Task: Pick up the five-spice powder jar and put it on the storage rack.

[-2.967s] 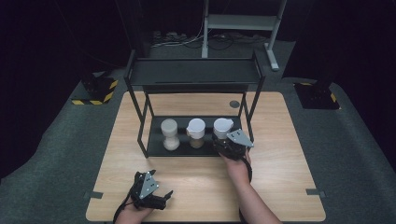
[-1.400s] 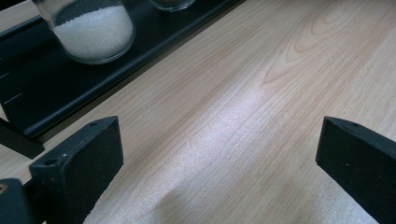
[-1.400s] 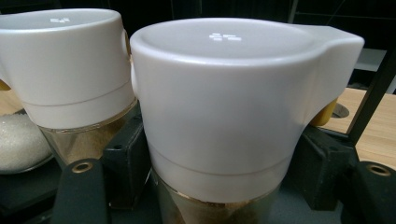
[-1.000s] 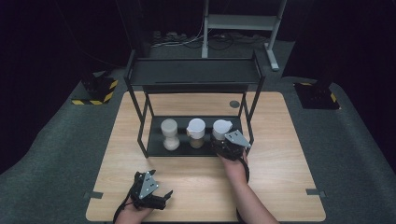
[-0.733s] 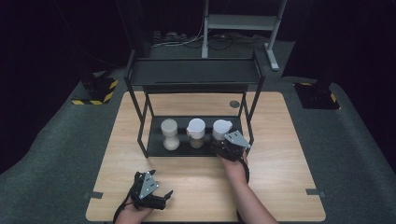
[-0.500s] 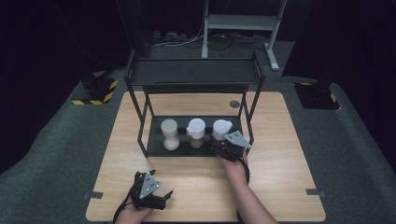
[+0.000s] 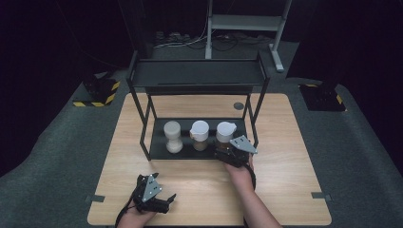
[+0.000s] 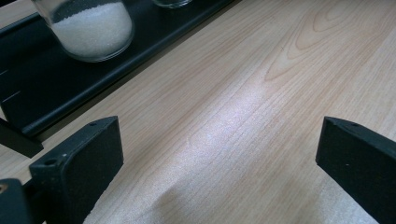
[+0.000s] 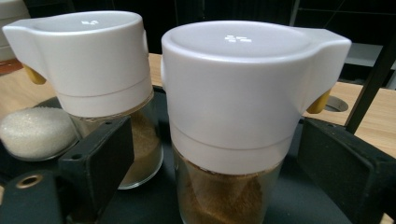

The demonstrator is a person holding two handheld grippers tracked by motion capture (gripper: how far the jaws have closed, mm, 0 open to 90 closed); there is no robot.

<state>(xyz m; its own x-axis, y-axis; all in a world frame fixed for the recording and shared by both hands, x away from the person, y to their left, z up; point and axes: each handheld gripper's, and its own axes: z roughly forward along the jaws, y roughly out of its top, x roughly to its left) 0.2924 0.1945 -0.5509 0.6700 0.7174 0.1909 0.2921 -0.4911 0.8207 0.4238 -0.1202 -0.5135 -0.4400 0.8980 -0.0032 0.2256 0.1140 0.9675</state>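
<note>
Jaws of the right hand-held gripper [image 9: 224, 154] stand spread around the brown-filled jar [image 9: 233, 126].

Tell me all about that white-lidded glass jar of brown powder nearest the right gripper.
The white-lidded glass jar of brown powder stands upright at the right end of the black metal rack's lower tray, beside a similar jar. Its smooth plastic lid has a side spout with a yellow tip. The right gripper has its open black jaws either side of it; contact can't be told.
</note>
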